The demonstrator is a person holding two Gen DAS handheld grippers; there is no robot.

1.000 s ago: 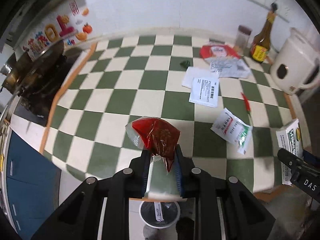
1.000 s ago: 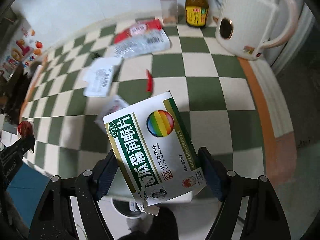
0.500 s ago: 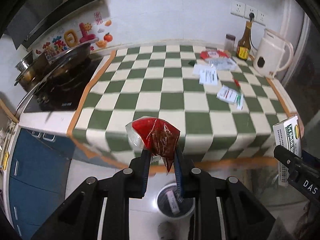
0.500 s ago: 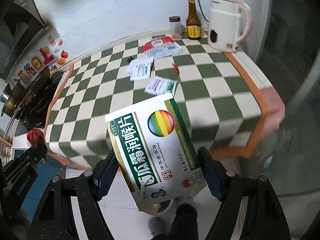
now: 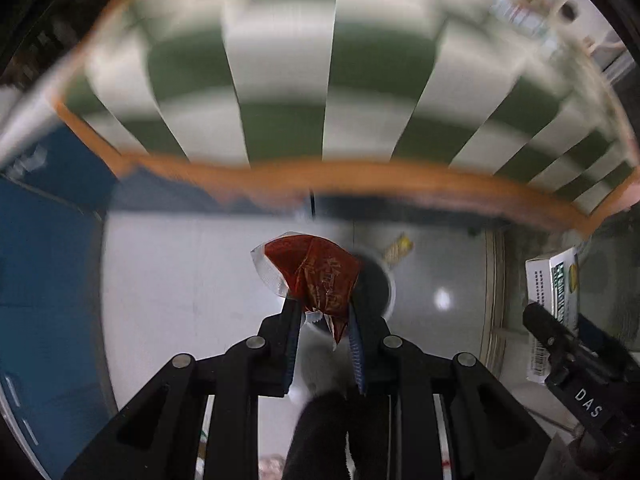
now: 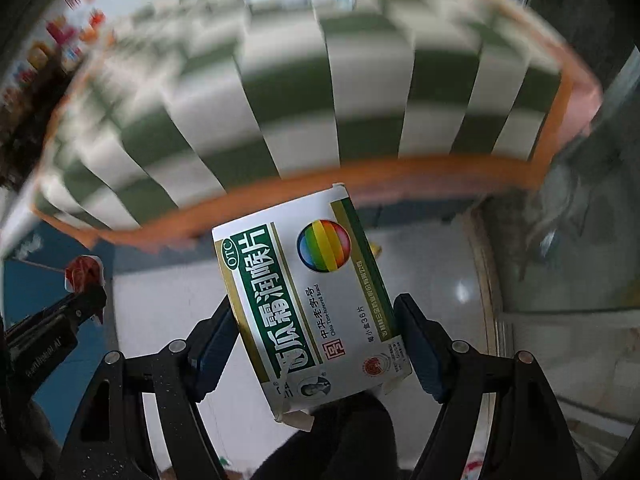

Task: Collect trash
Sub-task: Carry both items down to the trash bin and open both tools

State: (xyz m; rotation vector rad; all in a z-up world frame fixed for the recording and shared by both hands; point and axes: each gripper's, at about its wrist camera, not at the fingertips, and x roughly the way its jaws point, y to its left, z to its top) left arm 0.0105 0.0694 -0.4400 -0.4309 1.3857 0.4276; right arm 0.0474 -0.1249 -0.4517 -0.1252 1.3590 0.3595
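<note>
My left gripper [image 5: 322, 312] is shut on a crumpled red sauce packet [image 5: 316, 272], held over the floor in front of the counter. A round trash bin [image 5: 380, 284] sits on the floor just behind the packet, partly hidden by it. My right gripper [image 6: 316, 328] is shut on a white and green medicine box [image 6: 312, 300] with a rainbow ball on it. The box also shows at the right of the left wrist view [image 5: 554, 312]. The packet shows at the left of the right wrist view [image 6: 82, 272].
The green and white checkered counter [image 5: 280, 80] with an orange edge [image 5: 360, 176] fills the upper part of both views, blurred. Blue cabinet doors [image 5: 44, 280] stand at the left. A grey tiled floor [image 5: 180, 280] lies below. A yellow scrap [image 5: 398, 246] is near the bin.
Both grippers have dropped below the counter edge and tilted down toward the floor, each keeping its item. The bin now sits right behind the red packet.
</note>
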